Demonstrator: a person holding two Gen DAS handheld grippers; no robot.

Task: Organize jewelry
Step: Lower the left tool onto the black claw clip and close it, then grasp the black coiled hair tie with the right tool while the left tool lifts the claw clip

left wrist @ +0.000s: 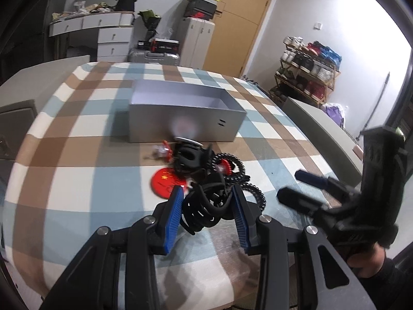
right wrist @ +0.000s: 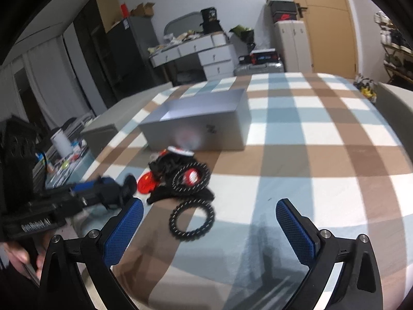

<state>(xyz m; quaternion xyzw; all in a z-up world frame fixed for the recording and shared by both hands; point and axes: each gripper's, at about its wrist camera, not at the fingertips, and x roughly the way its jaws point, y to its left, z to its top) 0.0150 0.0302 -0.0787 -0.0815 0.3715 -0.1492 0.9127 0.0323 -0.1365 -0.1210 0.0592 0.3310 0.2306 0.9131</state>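
My left gripper (left wrist: 207,190) is shut on a black hair claw clip (left wrist: 204,208), its blue pads (left wrist: 174,209) pressing both sides just above the checked tablecloth. Behind it lies a pile: another black claw clip (left wrist: 189,157), black spiral hair ties (left wrist: 229,165) and a red round disc (left wrist: 164,183). An open silver box (left wrist: 185,118) stands beyond the pile. In the right wrist view my right gripper (right wrist: 209,202) is open and holds nothing, over a loose spiral hair tie (right wrist: 192,219). The pile (right wrist: 180,175), the box (right wrist: 206,129) and the left gripper (right wrist: 111,188) also show there.
The right gripper (left wrist: 296,186) hovers at the right of the left wrist view, near the table edge. Grey chair backs (left wrist: 322,126) stand along the table's sides. A shoe rack (left wrist: 307,72), suitcases and a white dresser (left wrist: 103,33) line the far wall.
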